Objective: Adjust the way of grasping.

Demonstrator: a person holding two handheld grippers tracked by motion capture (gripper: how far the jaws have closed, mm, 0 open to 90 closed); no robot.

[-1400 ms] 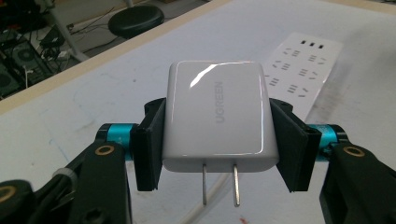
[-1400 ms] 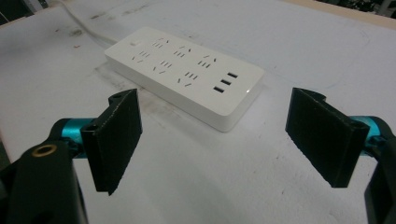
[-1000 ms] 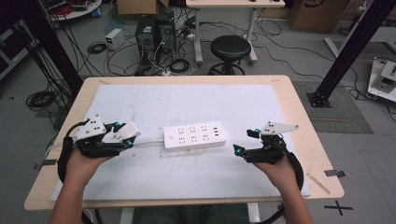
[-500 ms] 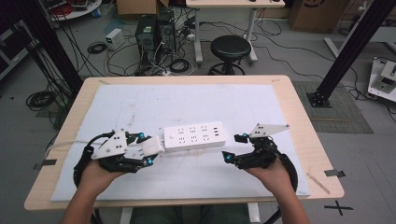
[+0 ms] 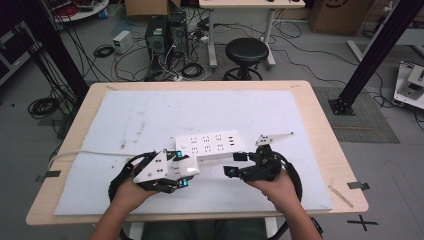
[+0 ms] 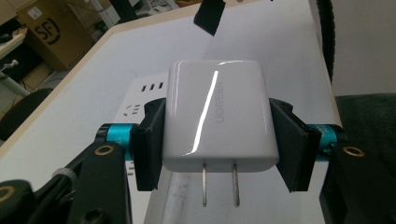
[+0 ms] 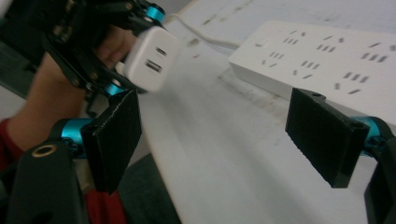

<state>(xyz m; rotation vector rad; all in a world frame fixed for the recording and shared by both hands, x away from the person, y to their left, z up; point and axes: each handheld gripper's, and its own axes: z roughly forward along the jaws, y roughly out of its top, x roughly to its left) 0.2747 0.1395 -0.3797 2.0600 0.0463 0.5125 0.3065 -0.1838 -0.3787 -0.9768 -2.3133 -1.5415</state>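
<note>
Left gripper (image 6: 218, 140) clamps the white charger (image 6: 217, 116) (prongs toward the camera), just beside the power strip (image 5: 212, 145) on the counter (image 5: 320, 125). Right gripper (image 7: 231, 135) is spread wide, holding nothing, near the strip's front edge.

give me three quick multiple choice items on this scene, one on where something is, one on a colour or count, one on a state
1. Where does the power strip lie?
A. on the white mat on the table
B. on the floor
C. on the stool

2. How many prongs stick out of the white charger?
A. two
B. three
C. none

3. How is the right gripper?
A. shut on the charger
B. open, holding nothing
C. shut on the power strip

Answers:
1. A, the high view shows it on the mat.
2. A, the left gripper view shows two metal prongs.
3. B, its jaws stand wide apart with nothing between them, while the left gripper clamps the charger.
</note>
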